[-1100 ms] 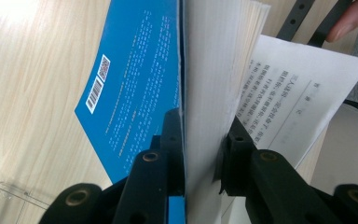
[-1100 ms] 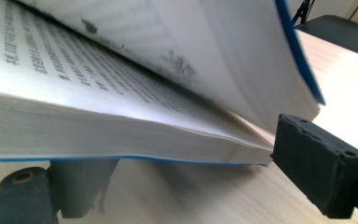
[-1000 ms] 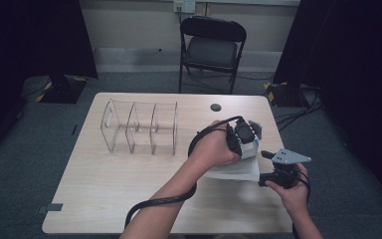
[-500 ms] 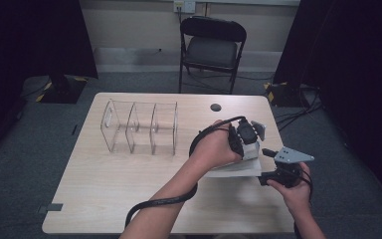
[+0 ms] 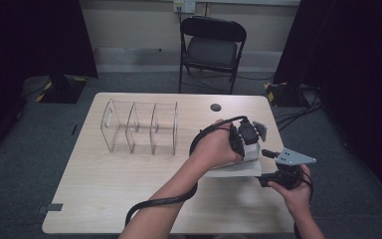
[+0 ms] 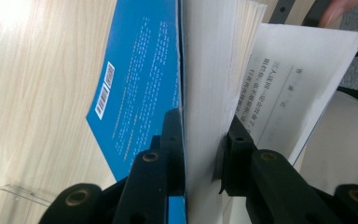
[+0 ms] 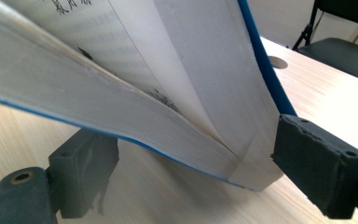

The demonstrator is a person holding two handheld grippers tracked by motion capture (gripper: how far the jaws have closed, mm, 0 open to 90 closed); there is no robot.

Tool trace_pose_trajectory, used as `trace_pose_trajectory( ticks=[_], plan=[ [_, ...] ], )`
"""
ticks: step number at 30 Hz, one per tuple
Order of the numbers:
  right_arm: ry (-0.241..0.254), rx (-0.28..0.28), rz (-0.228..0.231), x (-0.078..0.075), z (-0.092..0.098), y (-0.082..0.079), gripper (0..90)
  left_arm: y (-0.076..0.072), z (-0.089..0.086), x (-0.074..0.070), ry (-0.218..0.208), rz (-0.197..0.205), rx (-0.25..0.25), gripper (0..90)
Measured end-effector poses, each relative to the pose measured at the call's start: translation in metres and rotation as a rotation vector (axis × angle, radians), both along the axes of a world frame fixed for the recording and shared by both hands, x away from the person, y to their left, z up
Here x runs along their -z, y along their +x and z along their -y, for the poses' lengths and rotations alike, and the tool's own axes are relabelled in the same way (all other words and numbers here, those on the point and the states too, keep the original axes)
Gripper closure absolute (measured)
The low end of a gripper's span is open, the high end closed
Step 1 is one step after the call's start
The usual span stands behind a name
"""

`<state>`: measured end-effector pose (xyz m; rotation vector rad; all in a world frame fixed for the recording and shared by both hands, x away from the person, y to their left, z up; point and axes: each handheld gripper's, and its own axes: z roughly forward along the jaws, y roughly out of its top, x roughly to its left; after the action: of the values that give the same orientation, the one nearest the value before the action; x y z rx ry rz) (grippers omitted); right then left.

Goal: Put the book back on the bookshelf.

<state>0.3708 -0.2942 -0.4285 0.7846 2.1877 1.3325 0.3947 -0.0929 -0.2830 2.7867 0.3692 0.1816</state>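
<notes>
High view: compared with the frames from a second and half a second earlier, almost nothing had shifted. My left gripper [image 5: 251, 150] sat on the book [image 5: 234, 170] at the right side of the table [image 5: 129, 199], my hand only slightly nudged. My right gripper [image 5: 265, 167] kept its place at the book's near right edge. The book lay low on the tabletop, well apart from the clear divider rack [image 5: 139, 127], which stood empty to the left. Left gripper view: my left gripper [image 6: 203, 149] was pinching a thick block of pages together with the blue back cover [image 6: 140, 88]. Both pads were pressed flat against the stack, with a printed leaf [image 6: 284, 88] hanging free on the far side. The clamp had not loosened over that second. Right gripper view: my right gripper [image 7: 200, 163] stood spread, one jaw on each side of the book [image 7: 205, 84] near its corner. The book was fanned open above the tabletop [image 7: 335, 93]. The right-hand pad was just beside the blue cover and the other pad lay behind the lower pages. I saw no squeeze on either side. Judgement: the hold was steady but the transfer had not begun. The right jaws probably needed to close on the spine end before I could lift the book and stand it in a rack slot. The loose leaves could splay during that move.
</notes>
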Motion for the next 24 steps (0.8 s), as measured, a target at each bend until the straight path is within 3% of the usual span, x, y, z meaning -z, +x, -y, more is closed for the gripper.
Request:
trace_pose_trajectory(
  ticks=[3, 8, 18, 24],
  plan=[
    [0.005, -0.009, 0.022, -0.002, 0.0006, -0.001, 13.5, -0.0006, 0.0009, -0.0024, 0.004, -0.004, 0.004, 74.8],
    [-0.029, -0.013, 0.035, -0.0064, -0.0003, -0.0017, 13.6, -0.0048, 0.0037, -0.0022, 0.006, 0.001, 0.008, 74.8],
    [0.005, -0.075, 0.038, -0.0057, -0.0006, 0.0001, 12.3, -0.0039, 0.0016, -0.0065, 0.006, -0.012, 0.042, 74.8],
    [0.001, -0.074, 0.049, -0.0076, -0.0012, 0.0015, 12.7, -0.0029, -0.0006, -0.0072, -0.008, -0.012, 0.04, 74.7]
  ],
)
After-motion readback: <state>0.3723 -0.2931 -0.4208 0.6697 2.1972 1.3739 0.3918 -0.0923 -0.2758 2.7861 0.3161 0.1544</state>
